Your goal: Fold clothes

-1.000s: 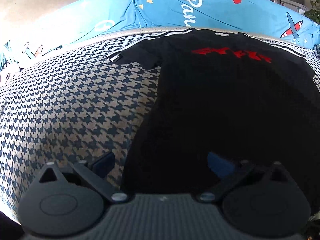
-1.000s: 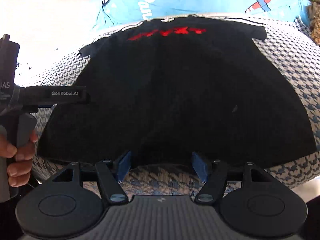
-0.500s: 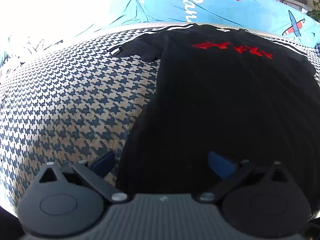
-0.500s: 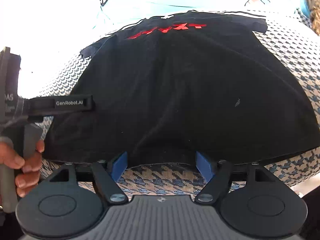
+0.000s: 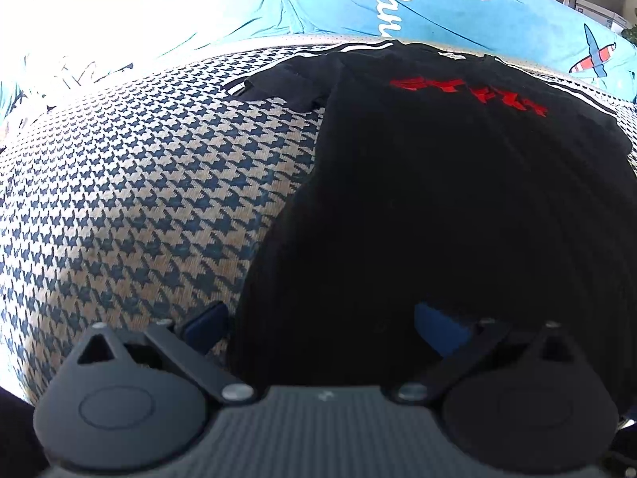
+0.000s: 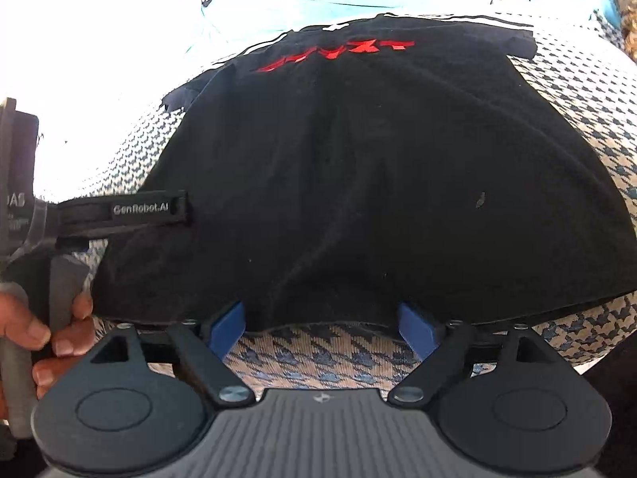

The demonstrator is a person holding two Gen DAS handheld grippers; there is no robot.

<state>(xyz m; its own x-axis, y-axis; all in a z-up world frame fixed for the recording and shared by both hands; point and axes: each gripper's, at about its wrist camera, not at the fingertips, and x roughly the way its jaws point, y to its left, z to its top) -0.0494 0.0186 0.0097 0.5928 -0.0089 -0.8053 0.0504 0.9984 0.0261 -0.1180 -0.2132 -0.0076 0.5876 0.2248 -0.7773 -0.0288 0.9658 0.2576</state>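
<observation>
Black T-shirt (image 6: 358, 183) lies flat on the houndstooth bed (image 5: 139, 199); the right hand-held gripper (image 6: 324, 324), wider than before, is opening over its near hem, the left hand-held gripper (image 5: 322, 326) open, ready to fold.

Home, houndstooth bed (image 5: 139, 199), printed bedding (image 5: 438, 4)

Red print (image 6: 338, 53) on black shirt (image 6: 358, 179) illegible; person's hand (image 6: 36, 338) cut by left edge.

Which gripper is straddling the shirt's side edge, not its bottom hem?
The left gripper: one finger over the houndstooth cover, the other over the black T-shirt.
</observation>
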